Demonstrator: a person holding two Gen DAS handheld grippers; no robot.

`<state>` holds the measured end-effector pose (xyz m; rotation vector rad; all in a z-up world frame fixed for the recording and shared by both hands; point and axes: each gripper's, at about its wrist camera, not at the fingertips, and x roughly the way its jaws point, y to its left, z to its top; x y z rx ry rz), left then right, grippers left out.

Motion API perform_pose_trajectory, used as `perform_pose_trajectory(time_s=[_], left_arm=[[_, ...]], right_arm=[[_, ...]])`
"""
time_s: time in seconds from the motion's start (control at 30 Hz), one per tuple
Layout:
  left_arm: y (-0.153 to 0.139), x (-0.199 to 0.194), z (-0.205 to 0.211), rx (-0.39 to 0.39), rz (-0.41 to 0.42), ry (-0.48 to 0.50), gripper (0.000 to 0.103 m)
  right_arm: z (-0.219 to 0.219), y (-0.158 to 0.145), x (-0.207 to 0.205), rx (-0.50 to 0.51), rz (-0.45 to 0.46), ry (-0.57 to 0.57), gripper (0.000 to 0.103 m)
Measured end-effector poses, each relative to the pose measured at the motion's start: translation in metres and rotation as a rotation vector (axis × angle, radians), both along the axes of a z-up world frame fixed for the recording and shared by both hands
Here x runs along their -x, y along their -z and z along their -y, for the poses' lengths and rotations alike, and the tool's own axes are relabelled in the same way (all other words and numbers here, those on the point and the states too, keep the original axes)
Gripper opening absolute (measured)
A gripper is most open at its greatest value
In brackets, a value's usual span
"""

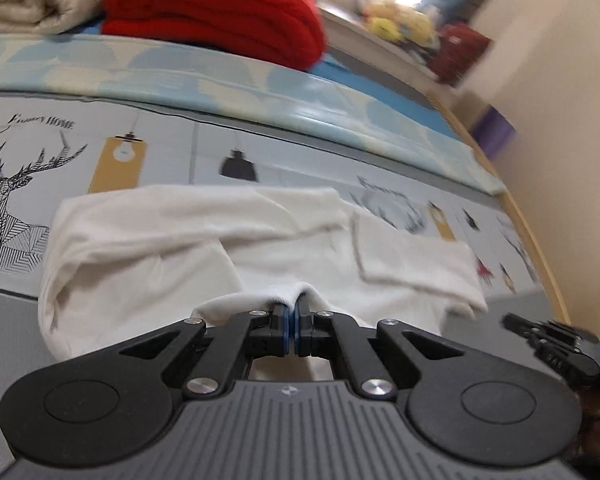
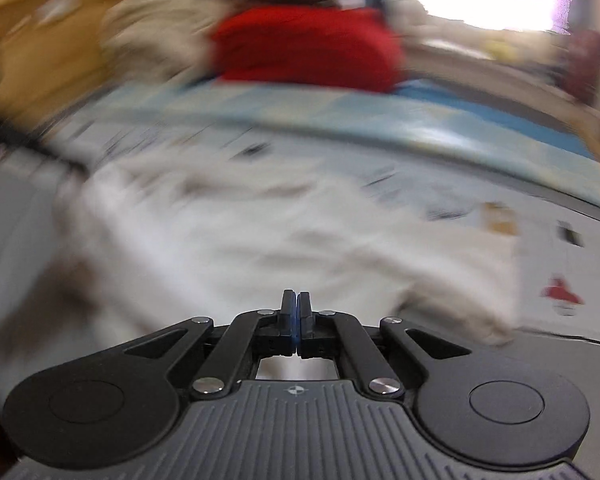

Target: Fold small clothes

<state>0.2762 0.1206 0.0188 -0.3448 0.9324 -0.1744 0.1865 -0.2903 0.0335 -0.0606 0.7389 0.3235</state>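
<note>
The bed [image 1: 284,152], spread with a printed cover, fills most of both views and serves as the folding surface. On it, at about 6 o'clock in the left wrist view, lies the white garment [image 1: 204,248], partly folded, with a smaller flap turned over toward 3 o'clock. It sits low and central, probably so both claws can reach its near hem at once.

At 12 o'clock a folded red garment [image 1: 216,12] rests near the far edge of the bed, and a cream one [image 1: 32,0] lies just beside it at 11 o'clock; these look like a finished pile kept clear of the working area.

The left claw [image 1: 293,312] is clenched on a raised ridge of the white cloth, the fabric pinched between its blue pads, which suits lifting the near edge to carry it over. The right claw [image 2: 296,312] is also clenched; its view is badly smeared, and whether any cloth is caught between its fingers I cannot tell. Its tip also shows at 4 o'clock in the left view, near the garment's corner.

Printed on the cover at 10 o'clock, above a line-drawn stag [image 1: 8,200], is writing ending in "HOME"; the first word is too stylised to read surely.
</note>
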Motion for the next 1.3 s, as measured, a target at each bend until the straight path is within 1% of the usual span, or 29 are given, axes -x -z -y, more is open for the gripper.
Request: perform_pose_trajectory(time_s=[0.03, 0.07, 0.13, 0.17, 0.2, 0.23, 0.3, 0.33, 0.37, 0.43, 0.47, 0.53, 0.57, 0.6, 0.63, 0.67, 0.7, 0.73, 0.8, 0.87, 0.9, 0.97, 1.03, 1.1, 1.13, 1.17, 1.2, 1.27, 1.3], left_arm=[[0.004, -0.008, 0.0, -0.009, -0.011, -0.029, 0.005], [0.007, -0.015, -0.002, -0.005, -0.026, -0.042, 0.01], [0.013, -0.019, -0.008, 0.031, -0.058, -0.051, 0.021], [0.013, -0.019, -0.011, 0.053, -0.07, -0.058, 0.023], [0.012, -0.019, -0.015, 0.079, -0.078, -0.061, 0.024], [0.01, -0.018, -0.018, 0.102, -0.08, -0.057, 0.024], [0.009, -0.014, -0.022, 0.114, -0.084, -0.046, 0.024], [0.01, -0.014, -0.023, 0.106, -0.092, -0.039, 0.024], [0.012, -0.012, -0.022, 0.095, -0.101, -0.033, 0.024], [0.015, -0.01, -0.02, 0.086, -0.107, -0.02, 0.024], [0.017, -0.009, -0.018, 0.082, -0.113, -0.014, 0.024], [0.017, -0.008, -0.014, 0.07, -0.109, -0.012, 0.024], [0.016, -0.008, -0.012, 0.074, -0.098, -0.015, 0.024], [0.015, -0.009, -0.011, 0.081, -0.087, -0.023, 0.024], [0.014, -0.009, -0.01, 0.087, -0.074, -0.036, 0.024], [0.012, -0.011, -0.011, 0.087, -0.057, -0.059, 0.023], [0.009, -0.011, -0.013, 0.085, -0.032, -0.097, 0.023], [0.005, -0.012, -0.016, 0.089, -0.009, -0.128, 0.023], [0.0, -0.011, -0.021, 0.099, 0.038, -0.188, 0.023], [-0.002, -0.009, -0.023, 0.132, 0.045, -0.199, 0.024], [-0.003, -0.01, -0.022, 0.145, 0.043, -0.188, 0.024], [-0.002, -0.01, -0.014, 0.138, 0.031, -0.141, 0.024], [0.001, -0.009, -0.005, 0.145, 0.005, -0.073, 0.024], [0.012, -0.01, 0.01, 0.145, -0.067, 0.018, 0.025], [0.02, -0.01, 0.018, 0.126, -0.115, 0.067, 0.025], [0.028, -0.01, 0.028, 0.092, -0.155, 0.114, 0.025], [0.036, -0.011, 0.038, 0.047, -0.183, 0.149, 0.025], [0.049, -0.013, 0.053, -0.017, -0.213, 0.168, 0.025], [0.054, -0.015, 0.057, -0.014, -0.224, 0.17, 0.025]], right_arm=[[0.009, 0.003, -0.012, -0.005, -0.005, 0.073, 0.0], [0.016, 0.005, -0.021, -0.018, -0.017, 0.129, 0.0], [0.024, 0.006, -0.035, -0.09, -0.052, 0.179, 0.0], [0.026, 0.005, -0.037, -0.14, -0.073, 0.167, 0.004], [0.025, 0.002, -0.038, -0.185, -0.089, 0.137, 0.004], [0.022, 0.0, -0.035, -0.22, -0.102, 0.077, 0.006], [0.009, -0.002, -0.026, -0.254, -0.122, -0.089, 0.028], [0.001, -0.001, -0.017, -0.244, -0.145, -0.183, 0.051], [-0.011, 0.0, -0.014, -0.211, -0.166, -0.276, 0.064], [-0.035, 0.008, 0.009, -0.081, -0.159, -0.437, 0.065], [-0.044, 0.014, 0.019, -0.026, -0.161, -0.49, 0.065], [-0.057, 0.026, 0.03, 0.056, -0.197, -0.55, 0.063], [-0.062, 0.03, 0.036, 0.105, -0.209, -0.561, 0.06], [-0.065, 0.034, 0.036, 0.153, -0.217, -0.549, 0.055], [-0.064, 0.037, 0.035, 0.184, -0.232, -0.521, 0.035], [-0.06, 0.039, 0.029, 0.182, -0.249, -0.484, 0.011], [-0.053, 0.036, 0.021, 0.152, -0.244, -0.429, 0.011], [-0.044, 0.03, 0.016, 0.112, -0.22, -0.366, 0.003], [-0.02, 0.013, -0.001, -0.024, -0.16, -0.186, 0.003], [0.009, 0.006, -0.017, -0.122, -0.106, 0.072, 0.003], [0.024, 0.006, -0.023, -0.164, -0.11, 0.178, 0.003], [0.043, 0.011, -0.03, -0.199, -0.127, 0.316, 0.003], [0.054, 0.014, -0.029, -0.209, -0.148, 0.369, 0.003], [0.054, 0.016, -0.028, -0.221, -0.167, 0.354, 0.003], [0.052, 0.015, -0.028, -0.214, -0.165, 0.343, 0.005], [0.051, 0.016, -0.03, -0.208, -0.164, 0.329, 0.007], [0.053, 0.015, -0.028, -0.207, -0.167, 0.319, 0.007], [0.046, 0.016, -0.033, -0.217, -0.187, 0.313, 0.007], [0.045, 0.018, -0.035, -0.222, -0.198, 0.315, 0.007]])
